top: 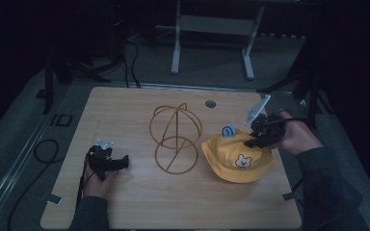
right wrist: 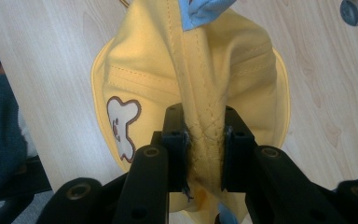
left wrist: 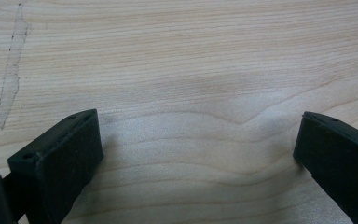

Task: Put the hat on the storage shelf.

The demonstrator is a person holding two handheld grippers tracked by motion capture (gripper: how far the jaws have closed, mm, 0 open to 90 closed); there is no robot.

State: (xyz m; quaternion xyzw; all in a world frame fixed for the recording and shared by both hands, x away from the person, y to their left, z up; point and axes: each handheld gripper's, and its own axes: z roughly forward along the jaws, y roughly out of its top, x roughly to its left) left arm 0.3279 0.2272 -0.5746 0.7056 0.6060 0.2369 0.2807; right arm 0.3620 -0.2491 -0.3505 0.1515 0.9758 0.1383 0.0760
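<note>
Left gripper point(top: 123, 162) agape, right gripper point(right wrist: 204, 140) clamped.

- High view dim, bluish; surroundings near black, table point(top: 139, 202) the only lit area.
- Both gripper views brighter, evenly lit.
- Soft shadows under the jaws in left gripper view.
- Hat point(right wrist: 149, 60) sharp; near edges slightly soft.

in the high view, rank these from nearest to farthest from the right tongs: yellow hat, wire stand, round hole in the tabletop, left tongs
1. Yellow hat: pinched in the right tongs, at the table's right.
2. Round hole: toward the far edge, back and to the left of them.
3. Wire stand: at the table's middle.
4. Left tongs: across the table, near its left side.
</note>
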